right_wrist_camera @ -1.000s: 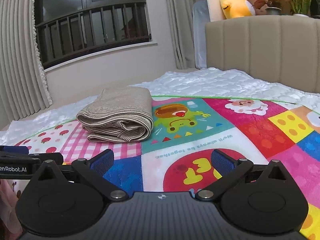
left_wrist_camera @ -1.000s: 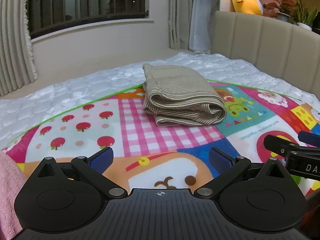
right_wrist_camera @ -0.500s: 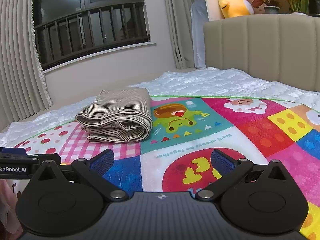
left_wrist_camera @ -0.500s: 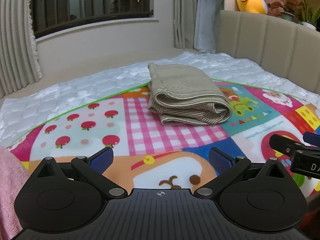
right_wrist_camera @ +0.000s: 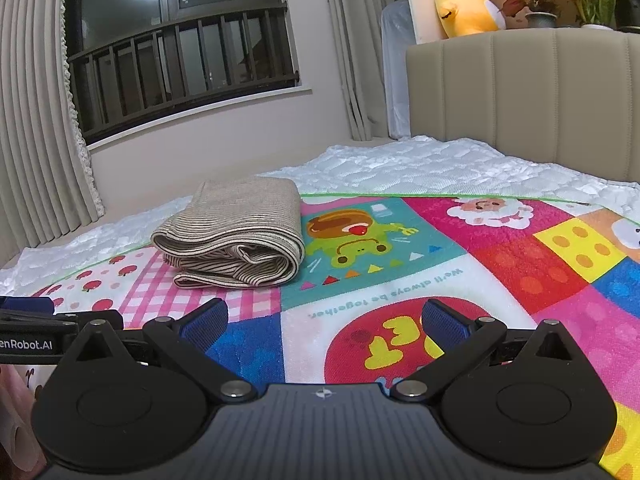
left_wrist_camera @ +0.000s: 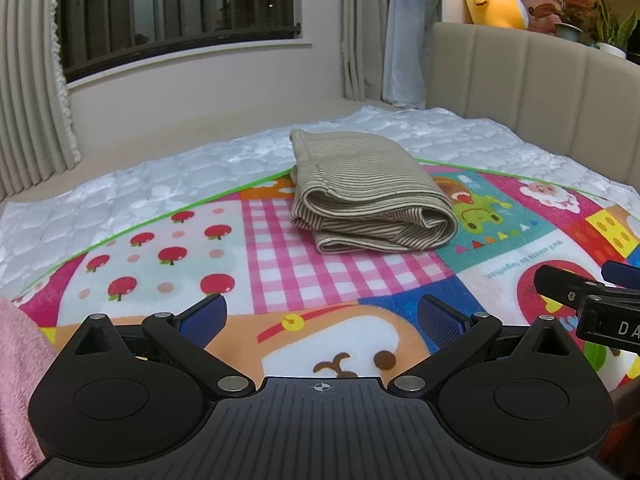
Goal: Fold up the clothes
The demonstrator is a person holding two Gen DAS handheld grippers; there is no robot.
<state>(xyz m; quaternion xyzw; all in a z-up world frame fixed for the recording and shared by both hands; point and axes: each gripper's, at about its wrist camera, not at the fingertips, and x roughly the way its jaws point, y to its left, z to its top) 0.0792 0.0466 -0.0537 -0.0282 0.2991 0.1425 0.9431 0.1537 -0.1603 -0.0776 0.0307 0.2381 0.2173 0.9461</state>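
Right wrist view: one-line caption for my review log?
Folded striped garment lies on the colourful mat; right gripper empty, jaws open.

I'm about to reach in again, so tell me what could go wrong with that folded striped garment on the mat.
1. The folded beige striped garment has loose, bulging layers at its near end; a nudge might unroll it.
2. The pink fabric beside the open left gripper could snag.

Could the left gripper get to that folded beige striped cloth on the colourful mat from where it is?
Probably yes. The left gripper is open and empty, and only bare colourful patchwork mat lies between it and the folded beige striped cloth ahead.
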